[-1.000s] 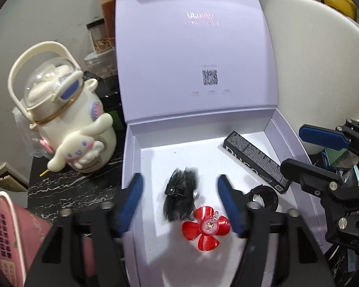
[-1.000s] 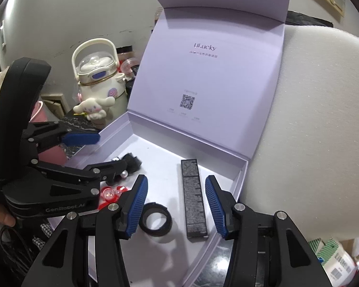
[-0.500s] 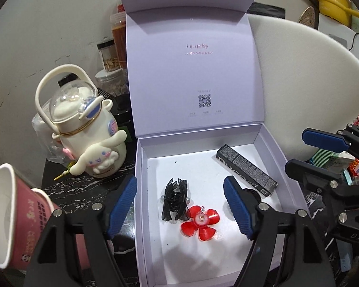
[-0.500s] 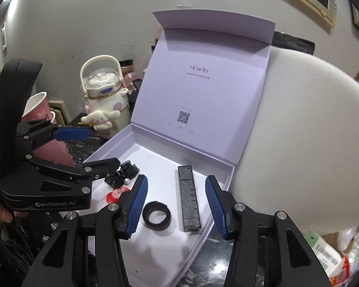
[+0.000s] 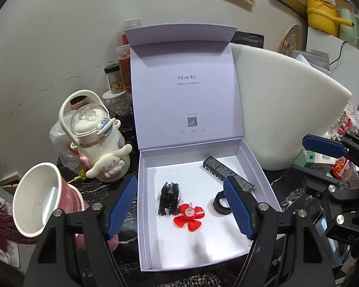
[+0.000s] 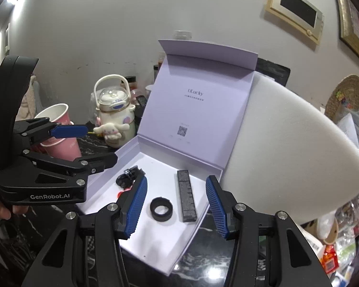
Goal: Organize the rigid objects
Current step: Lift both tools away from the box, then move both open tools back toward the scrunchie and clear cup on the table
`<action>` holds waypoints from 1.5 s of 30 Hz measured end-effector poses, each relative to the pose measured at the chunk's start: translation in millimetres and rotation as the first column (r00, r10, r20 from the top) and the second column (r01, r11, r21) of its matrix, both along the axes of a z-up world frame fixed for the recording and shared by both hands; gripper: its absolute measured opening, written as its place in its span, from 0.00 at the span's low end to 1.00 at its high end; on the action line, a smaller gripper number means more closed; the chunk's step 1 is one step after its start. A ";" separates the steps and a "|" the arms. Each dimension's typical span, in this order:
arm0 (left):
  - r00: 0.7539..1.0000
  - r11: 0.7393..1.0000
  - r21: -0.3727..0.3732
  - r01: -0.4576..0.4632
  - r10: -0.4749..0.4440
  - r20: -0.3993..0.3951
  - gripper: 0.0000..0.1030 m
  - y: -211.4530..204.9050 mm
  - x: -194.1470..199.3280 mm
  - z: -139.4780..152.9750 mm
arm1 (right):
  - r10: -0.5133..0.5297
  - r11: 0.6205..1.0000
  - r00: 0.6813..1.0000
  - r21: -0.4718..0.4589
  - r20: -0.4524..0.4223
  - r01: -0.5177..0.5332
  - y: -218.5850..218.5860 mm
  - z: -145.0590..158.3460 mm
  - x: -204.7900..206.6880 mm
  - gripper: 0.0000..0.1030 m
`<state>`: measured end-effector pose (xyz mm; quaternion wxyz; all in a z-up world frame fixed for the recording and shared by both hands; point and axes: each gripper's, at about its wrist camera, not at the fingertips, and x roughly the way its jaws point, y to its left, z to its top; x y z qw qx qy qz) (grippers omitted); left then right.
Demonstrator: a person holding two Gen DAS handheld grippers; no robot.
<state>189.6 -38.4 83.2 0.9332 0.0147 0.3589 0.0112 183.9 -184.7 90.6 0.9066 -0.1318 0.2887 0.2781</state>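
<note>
An open lavender box (image 5: 258,167) holds a black hair claw (image 5: 168,198), a red flower clip (image 5: 189,216), a black ring (image 5: 219,205) and a long black stick box (image 5: 225,173). My left gripper (image 5: 179,181) hovers open above the box's near left side, with nothing between its fingers. My right gripper (image 6: 176,181) is open and empty over the near right side, above the ring (image 6: 161,209) and the stick box (image 6: 187,197). The hair claw (image 6: 128,177) shows past its left finger. Each gripper also appears in the other's view: left gripper (image 6: 100,143), right gripper (image 5: 299,159).
A cream character bottle (image 5: 100,148) and a pink paper cup (image 5: 43,201) stand left of the box on the black marble counter. Jars (image 5: 113,79) line the wall behind. A large white foam block (image 5: 287,110) leans right of the box, with packets (image 5: 342,165) beyond.
Both grippers have drawn back and upward from the box, so more of the room shows. The pink cup has come into the left wrist view. The box's contents lie unchanged.
</note>
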 end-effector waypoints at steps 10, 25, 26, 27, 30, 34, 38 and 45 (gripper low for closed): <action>0.999 1.000 0.001 0.000 0.000 0.034 0.72 -1.6 -40.2 16.9 | -0.014 1.000 0.999 0.010 0.033 0.014 -8.1 11.8 -40.9 0.53; 1.000 1.000 -0.001 0.006 -0.006 0.024 0.73 -8.1 -92.2 12.3 | -0.022 0.999 0.999 0.029 0.028 0.021 -16.5 3.8 -105.8 0.56; 1.000 1.000 -0.001 0.007 -0.007 0.023 0.73 -8.9 -95.2 11.5 | -0.021 0.999 0.999 0.032 0.024 0.021 -17.4 1.8 -110.7 0.56; 1.000 1.000 -0.001 0.008 -0.008 0.022 0.73 -10.2 -99.1 10.2 | -0.022 0.999 1.000 0.034 0.021 0.021 -18.1 0.3 -114.4 0.56; 1.000 1.000 0.004 0.013 -0.013 0.017 0.73 -13.8 -108.7 6.4 | -0.025 0.999 1.000 0.040 0.011 0.025 -20.7 -4.6 -124.5 0.56; 1.000 1.000 0.006 0.021 -0.021 0.003 0.73 -18.1 -121.5 -2.3 | -0.029 0.999 1.000 0.044 -0.001 0.029 -24.9 -11.0 -134.4 0.56; 1.000 1.000 0.002 0.024 -0.024 -0.013 0.73 -19.8 -132.0 -10.2 | -0.030 0.998 0.999 0.050 -0.023 0.032 -27.7 -19.9 -143.5 0.56; 0.999 0.999 -0.009 0.034 -0.034 -0.038 0.73 -18.1 -147.6 -23.6 | -0.026 0.998 0.998 0.058 -0.063 0.029 -28.7 -37.4 -157.0 0.57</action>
